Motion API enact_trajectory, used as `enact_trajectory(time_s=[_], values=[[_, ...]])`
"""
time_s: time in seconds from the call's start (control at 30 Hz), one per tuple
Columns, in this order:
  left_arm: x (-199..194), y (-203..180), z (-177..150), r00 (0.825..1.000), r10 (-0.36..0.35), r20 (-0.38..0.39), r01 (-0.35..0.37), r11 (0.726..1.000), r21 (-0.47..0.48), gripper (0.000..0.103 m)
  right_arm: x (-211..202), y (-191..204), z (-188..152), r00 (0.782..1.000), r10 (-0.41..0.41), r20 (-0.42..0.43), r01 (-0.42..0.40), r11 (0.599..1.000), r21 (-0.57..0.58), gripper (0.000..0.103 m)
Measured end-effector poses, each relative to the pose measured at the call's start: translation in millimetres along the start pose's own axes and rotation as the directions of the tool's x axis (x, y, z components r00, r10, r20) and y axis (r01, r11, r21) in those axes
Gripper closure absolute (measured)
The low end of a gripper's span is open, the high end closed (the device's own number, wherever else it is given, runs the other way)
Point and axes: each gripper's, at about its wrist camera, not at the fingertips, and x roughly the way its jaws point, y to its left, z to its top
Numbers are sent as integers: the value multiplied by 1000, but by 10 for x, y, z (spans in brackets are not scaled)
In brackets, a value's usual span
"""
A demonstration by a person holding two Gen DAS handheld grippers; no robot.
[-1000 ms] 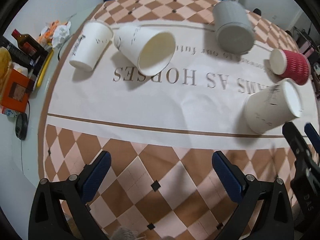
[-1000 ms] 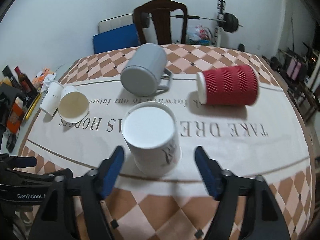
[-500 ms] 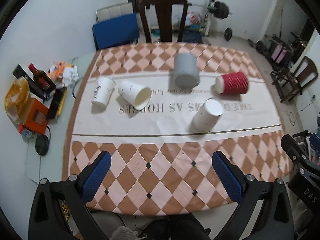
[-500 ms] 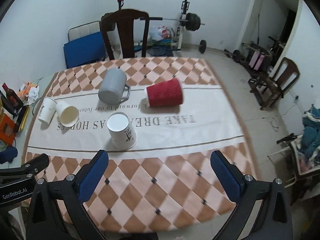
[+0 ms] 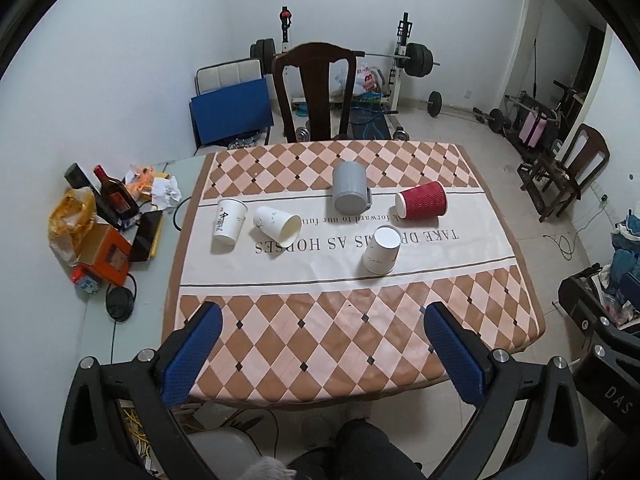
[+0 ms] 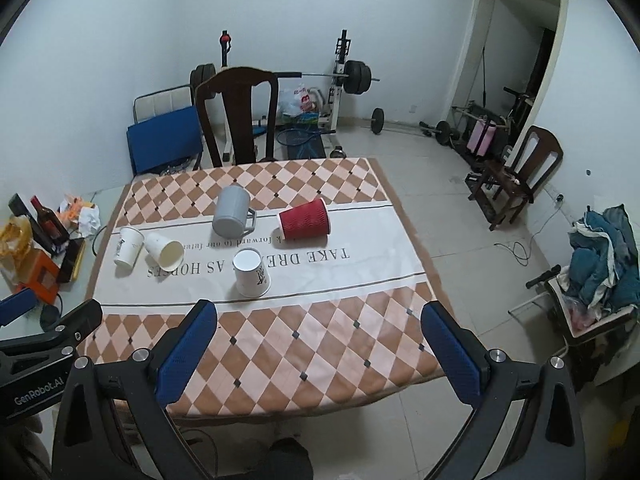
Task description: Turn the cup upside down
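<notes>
A white paper cup [image 5: 382, 250] [image 6: 251, 272] stands upside down on the white band of the tablecloth. A second white cup [image 5: 229, 222] [image 6: 127, 247] also stands upside down at the left. Another white cup [image 5: 278, 226] [image 6: 164, 250] lies on its side beside it. A grey mug [image 5: 350, 193] [image 6: 233, 216] and a red ribbed cup [image 5: 422, 201] [image 6: 305, 220] lie on their sides further back. My left gripper [image 5: 322, 354] and my right gripper [image 6: 320, 354] are both open and empty, high above the table's near edge.
The checked tablecloth [image 5: 320, 332] covers the table. Bottles, an orange box and crumpled paper [image 5: 104, 220] sit on the side surface at the left. A dark wooden chair [image 5: 314, 92] stands behind the table. Gym weights [image 6: 352, 80] and another chair [image 6: 516, 176] stand further off.
Both grippers have pulled back and up, far from the cups. The right gripper has moved off the upside-down white cup it was around. The cups now look small and distant.
</notes>
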Motion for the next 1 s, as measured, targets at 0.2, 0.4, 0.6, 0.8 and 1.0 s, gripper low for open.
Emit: enact_trajectory(time_s=[0.2,0.4,0.6,0.8,1.0], values=[[-243,9,-23,1000,-9,17,9,1000,-10,0,-393,-65,-28,1000,-10,27,10,1000,14,0],[-371,2,-2,999,-3,34,4,1000,-28,0,-583,-121,18,999,-6,46,5,1000,16,0],[-422,-27,31,999,17,38,-15,999,-41,0,-592,-148,123,999,0,49,0,1000,-6,0],[-467,-55,40,998,42,44,-40,998,-54,0,-574,-153,202,998,21,56,-20,999,-25,0],[-488,-30,67,996,68,48,-65,995,-71,0,-568,-146,249,997,33,66,-30,999,-42,0]])
